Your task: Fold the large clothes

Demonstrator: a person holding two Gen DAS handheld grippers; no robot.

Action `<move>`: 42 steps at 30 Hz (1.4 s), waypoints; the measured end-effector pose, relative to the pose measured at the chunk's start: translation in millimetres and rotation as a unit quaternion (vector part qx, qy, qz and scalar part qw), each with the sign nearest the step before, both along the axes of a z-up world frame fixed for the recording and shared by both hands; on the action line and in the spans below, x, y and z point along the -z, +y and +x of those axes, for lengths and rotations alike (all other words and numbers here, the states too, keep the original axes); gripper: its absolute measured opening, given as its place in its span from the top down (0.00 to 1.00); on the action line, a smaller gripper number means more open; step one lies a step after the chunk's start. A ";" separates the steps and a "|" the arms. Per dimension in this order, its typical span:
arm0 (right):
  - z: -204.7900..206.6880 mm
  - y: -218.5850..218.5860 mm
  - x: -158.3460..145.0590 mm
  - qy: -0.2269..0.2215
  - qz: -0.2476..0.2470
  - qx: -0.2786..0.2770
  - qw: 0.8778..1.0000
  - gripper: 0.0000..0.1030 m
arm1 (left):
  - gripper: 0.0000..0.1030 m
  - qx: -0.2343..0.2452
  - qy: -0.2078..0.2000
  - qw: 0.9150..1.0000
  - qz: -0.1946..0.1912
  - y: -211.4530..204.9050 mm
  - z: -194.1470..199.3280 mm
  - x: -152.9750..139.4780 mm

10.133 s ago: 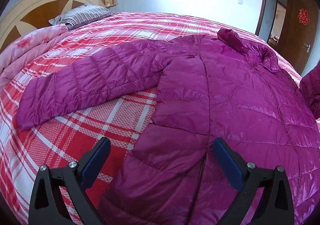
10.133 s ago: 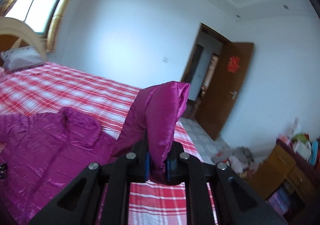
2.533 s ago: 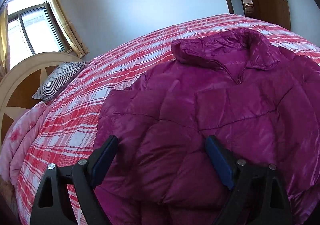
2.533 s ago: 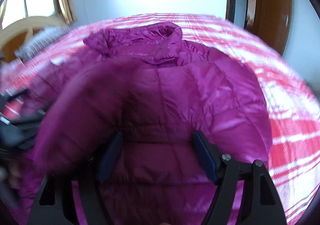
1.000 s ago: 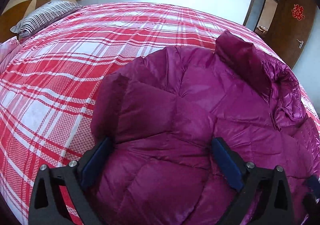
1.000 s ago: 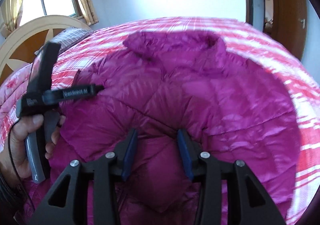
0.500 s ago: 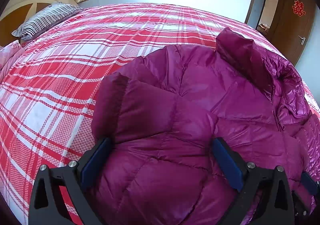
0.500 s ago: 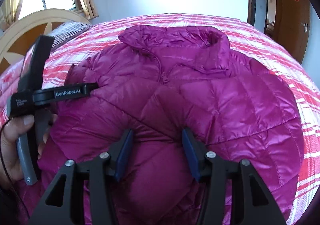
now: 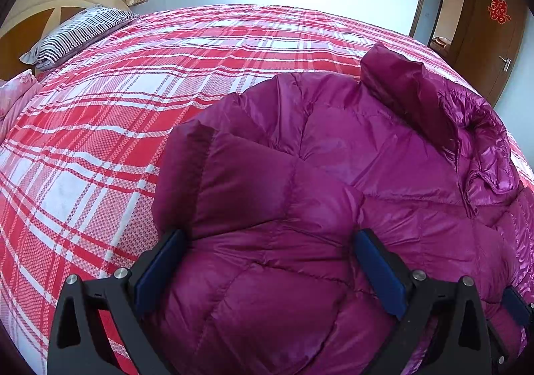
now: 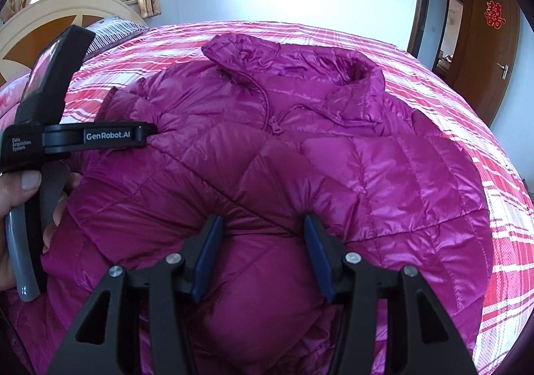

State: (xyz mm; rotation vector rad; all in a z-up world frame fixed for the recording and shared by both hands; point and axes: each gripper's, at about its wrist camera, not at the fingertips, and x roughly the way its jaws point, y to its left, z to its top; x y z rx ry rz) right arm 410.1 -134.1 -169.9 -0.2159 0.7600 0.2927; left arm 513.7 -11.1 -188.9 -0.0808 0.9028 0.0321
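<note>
While the bed point(image 9: 140, 81), with its red-and-white plaid cover, fills both views, the magenta quilted jacket point(image 10: 300, 148) lies spread on it, front up, collar point(image 10: 293, 64) toward the far side and zip point(image 10: 275, 123) done up to the neck. Both sleeves lie folded in across the chest; the left sleeve's cuff end point(image 9: 213, 174) shows in the left wrist view as a darker block on the body panel. Headboard point(image 9: 40, 8): pale wood, curved, at the far left, with a striped pillow point(image 9: 76, 34) before it. Door point(image 10: 490, 51): brown, standing open, far right. Left gripper point(image 9: 267, 271): jaws wide apart, straddling the folded sleeve, pads clear of the fabric on both sides; its black body is seen in the right wrist view, held in a hand point(image 10: 20, 208). Right gripper point(image 10: 262, 255): jaws half parted, having just been opening, with a puffed ridge of jacket between the blue pads point(image 10: 207, 258); whether they press on it I cannot tell.
</note>
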 end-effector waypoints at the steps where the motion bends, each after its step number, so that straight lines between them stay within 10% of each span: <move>1: -0.2 -0.2 0.1 0.000 0.000 0.000 1.000 0.47 | 0.01 0.000 0.000 1.000 0.000 -0.2 0.0 0.0; 12: -1.6 2.1 1.8 -0.006 -0.004 0.002 1.000 0.47 | 0.01 -0.011 0.021 0.999 0.021 -2.4 -5.1 -12.4; 18: -2.4 -0.2 1.2 -0.005 0.008 0.000 1.000 0.47 | 0.01 0.027 -0.049 0.998 -0.004 -19.6 -50.4 -71.4; 23: -3.5 -3.8 -0.2 -0.004 0.019 -0.001 1.000 0.47 | 0.01 0.031 -0.016 0.993 0.110 -54.3 -47.8 -29.6; 36: 11.2 -22.2 -33.8 0.031 0.071 -0.065 0.995 0.34 | 0.01 0.019 -0.038 0.999 0.017 -33.9 -53.2 -9.4; 42: 79.0 -22.5 -92.5 -0.015 -0.008 -0.097 0.995 0.24 | 0.01 0.018 -0.043 0.999 -0.006 -28.5 -52.8 -9.1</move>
